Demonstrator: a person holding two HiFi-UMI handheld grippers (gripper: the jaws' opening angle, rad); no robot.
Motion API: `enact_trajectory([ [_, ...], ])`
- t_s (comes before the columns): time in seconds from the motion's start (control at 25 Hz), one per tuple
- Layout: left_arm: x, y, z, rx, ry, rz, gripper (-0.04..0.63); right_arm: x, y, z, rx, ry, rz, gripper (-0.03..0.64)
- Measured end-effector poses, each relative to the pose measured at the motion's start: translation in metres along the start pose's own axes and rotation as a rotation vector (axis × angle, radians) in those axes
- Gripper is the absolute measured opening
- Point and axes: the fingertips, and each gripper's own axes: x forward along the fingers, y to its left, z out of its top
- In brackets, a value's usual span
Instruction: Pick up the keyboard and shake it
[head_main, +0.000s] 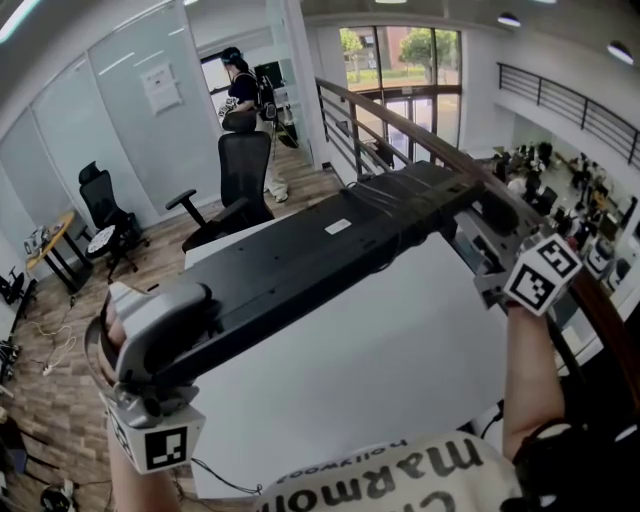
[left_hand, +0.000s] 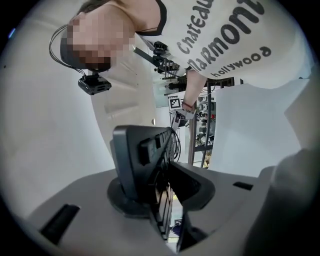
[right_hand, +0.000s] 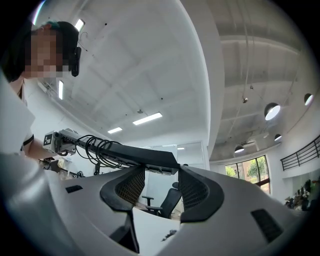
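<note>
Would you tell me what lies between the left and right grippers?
The keyboard spans from the left gripper to the right gripper, seen in head view.

Holding the keyboard (head_main: 330, 245) by both ends, raised above the bench (head_main: 400, 370). With the left gripper (head_main: 195, 335), low at the bench's left edge: jaws narrow, clamped on the left end, pads pressed to both faces. With the right gripper (head_main: 492, 262), higher, past the right edge: jaws wider, tips set against the right end. Reaching up to it with a bare right forearm (head_main: 530, 370) from the near edge.
</note>
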Motion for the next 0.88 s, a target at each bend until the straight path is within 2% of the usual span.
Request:
enact_trajectory([
  [0.12,0.002,0.001,-0.003,-0.043,-0.004,-0.001,0.109,0.0,0.0,0.001,0.001,-0.003,-0.002,0.216],
  [0.4,-0.001,0.006,-0.008,-0.246,0.004,-0.011,0.098,0.001,0.003,0.016,-0.052,-0.027,0.0,0.216],
  [0.6,0.0,0.006,-0.008,-0.411,-0.015,0.017,0.094,0.004,0.001,0.044,-0.094,-0.098,-0.019,0.216],
  [0.88,-0.003,-0.003,-0.003,-0.627,-0.056,0.076,0.086,0.005,0.0,0.071,-0.074,-0.184,-0.041,0.216],
])
